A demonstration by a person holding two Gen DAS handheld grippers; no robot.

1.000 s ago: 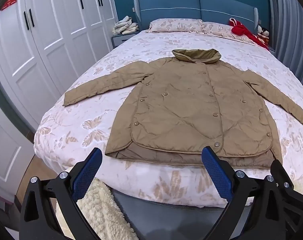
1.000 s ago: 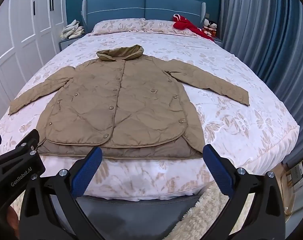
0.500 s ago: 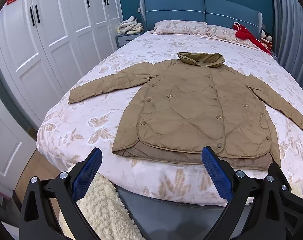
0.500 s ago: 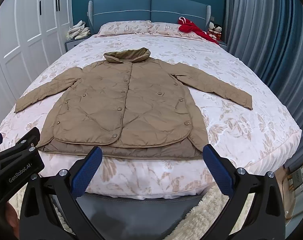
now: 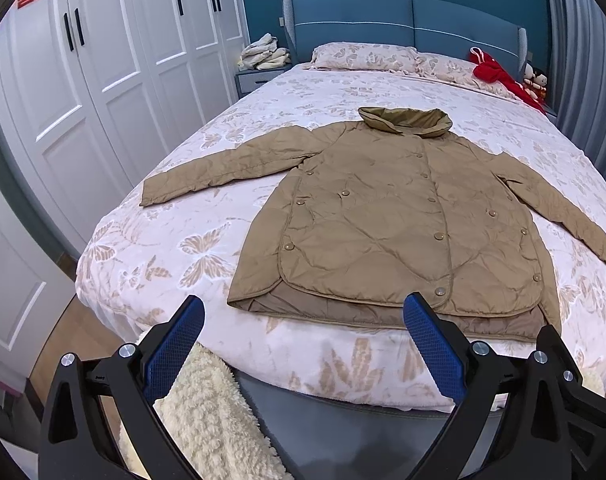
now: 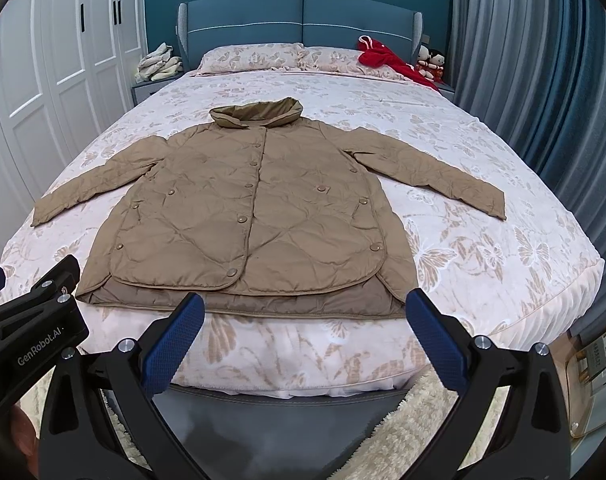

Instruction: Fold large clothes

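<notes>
Left gripper (image 5: 303, 320) and right gripper (image 6: 305, 318), both spread wide, empty, low in frame. Beyond them the jacket (image 6: 247, 216) lies flat mid-frame on the bed (image 6: 503, 264). Risk: slippery quilted layers, a 1-layer pinch drags it askew.

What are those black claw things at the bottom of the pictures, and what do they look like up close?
They are two hand-held grippers. The left gripper and the right gripper match: black angular frames with silver screw heads, each carrying two blue, fine-textured finger pads. White lettering "GenRobot.AI" shows on the left one's side. No cables or sleeves are visible.
</notes>
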